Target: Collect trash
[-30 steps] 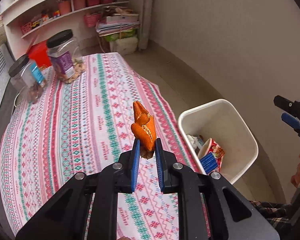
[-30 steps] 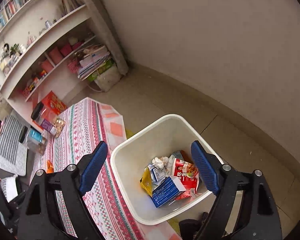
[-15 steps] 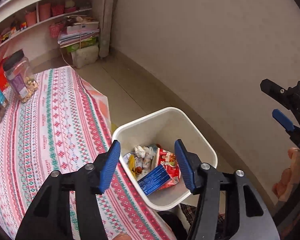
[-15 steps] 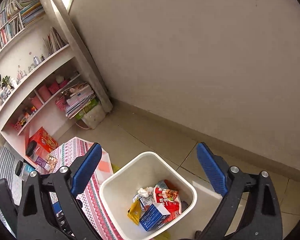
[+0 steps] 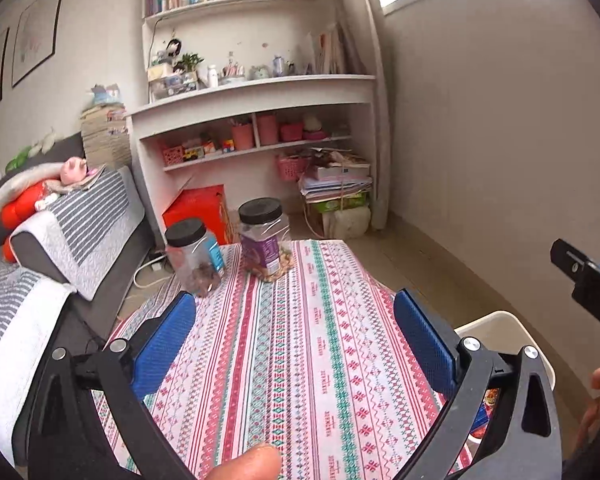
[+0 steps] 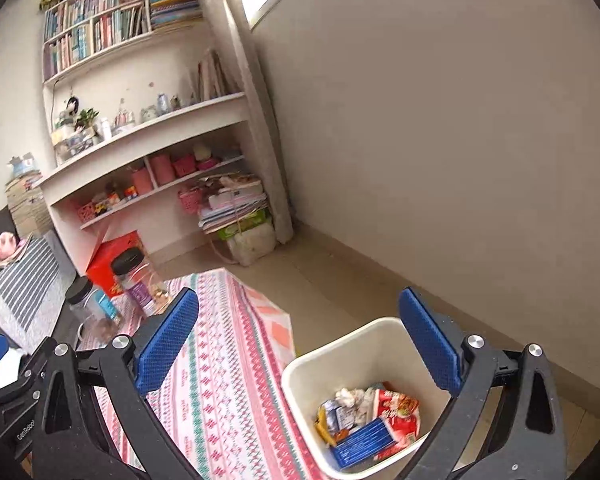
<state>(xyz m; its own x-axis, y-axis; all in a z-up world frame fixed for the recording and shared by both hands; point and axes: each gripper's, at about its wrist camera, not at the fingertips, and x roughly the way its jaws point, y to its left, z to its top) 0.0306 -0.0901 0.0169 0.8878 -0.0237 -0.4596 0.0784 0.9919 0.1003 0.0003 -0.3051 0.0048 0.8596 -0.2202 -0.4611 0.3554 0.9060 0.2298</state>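
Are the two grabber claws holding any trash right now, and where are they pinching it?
No, nothing is held. The left gripper has just opened wide with nothing between its pads. The right gripper is open and empty too.

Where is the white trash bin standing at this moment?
In the right wrist view, the white trash bin stands on the floor at lower right, close beside the patterned tablecloth edge.

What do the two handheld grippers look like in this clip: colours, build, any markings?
Both the left gripper and the right gripper are black frames with silver bolts and flat, textured blue pads. White lettering runs along the left gripper's black body in the right wrist view.
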